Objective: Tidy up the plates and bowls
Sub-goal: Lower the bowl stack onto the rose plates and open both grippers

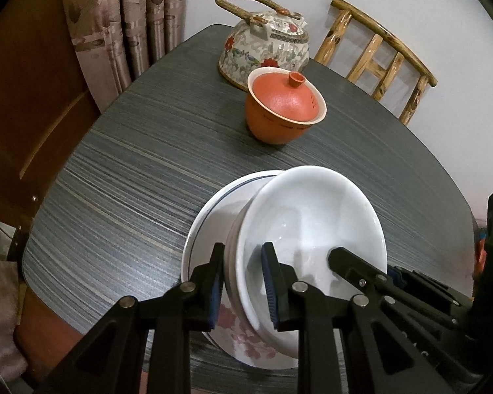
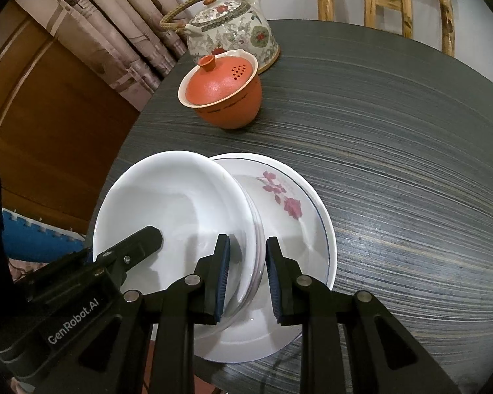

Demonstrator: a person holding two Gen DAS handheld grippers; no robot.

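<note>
- Position: a stack of plain white bowls [image 1: 315, 216] sits tilted on the flowered plate [image 2: 289, 203], which lies flat on the tabletop [image 1: 121, 177] near its front edge. The bowls lean towards my left side and their rims are not level with the plate.
- My left hand-held gripper [image 1: 243, 282] is clenched on the left rim of the bowl stack, one pad outside the wall and one inside. From the left wrist view the rim edges of at least two nested bowls show between the pads.
- My right hand-held gripper [image 2: 246, 275] is clenched on the opposite rim in the same manner, inner pad in the bowl, outer pad over the plate.
- Handling judgement: glazed ceramic, rigid, smooth and likely slippery under rubber pads; a stack of this kind should be fairly heavy and will chip or break if dropped or knocked against the plate.
- Hold point: the rim is the only graspable part; opposed grips on both sides suit the load. Nested bowls may slide on one another if tilted further.
- Clearances: the orange lidded cup [image 1: 284, 108] and patterned teapot [image 1: 266, 46] stand well apart at the far side.
- Risk: uneven lifting could shift the plate beneath.
</note>
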